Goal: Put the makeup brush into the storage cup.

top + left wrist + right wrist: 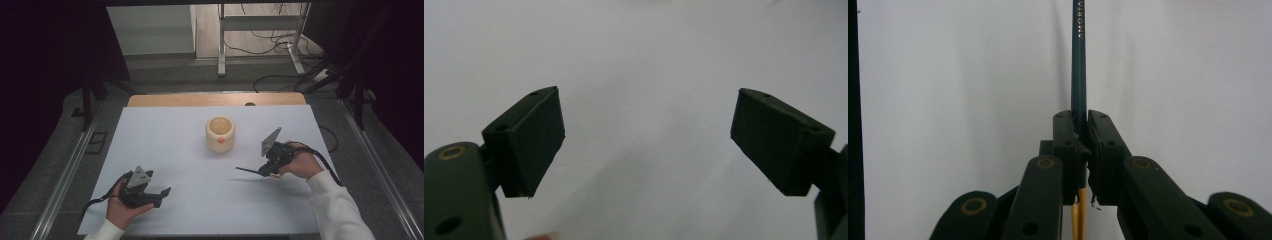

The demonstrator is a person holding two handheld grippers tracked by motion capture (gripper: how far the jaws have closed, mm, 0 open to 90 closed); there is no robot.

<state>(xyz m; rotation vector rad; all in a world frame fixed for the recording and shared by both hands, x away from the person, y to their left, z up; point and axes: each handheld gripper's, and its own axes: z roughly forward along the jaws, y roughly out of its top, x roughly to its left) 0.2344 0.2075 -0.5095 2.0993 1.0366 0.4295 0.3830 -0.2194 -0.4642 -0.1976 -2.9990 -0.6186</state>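
A cream round cup (220,134) with an orange mark stands near the middle of the white table (170,135). To its right my right gripper (260,172) is shut on a dark blue pencil (247,171), which sticks out leftward just above the table. In the right gripper view the pencil (1078,60) runs straight up from between the closed jaws of that gripper (1082,131), and its lower end is yellow. At the front left my left gripper (162,192) rests low over the table. Its fingers (531,137) stand wide apart with nothing between them.
A wooden strip (215,99) edges the table's far side. Beyond it are grey floor, metal desk legs (221,45) and loose cables (280,45). Rails (65,175) run along both sides of the table. Dark curtains close off left and right.
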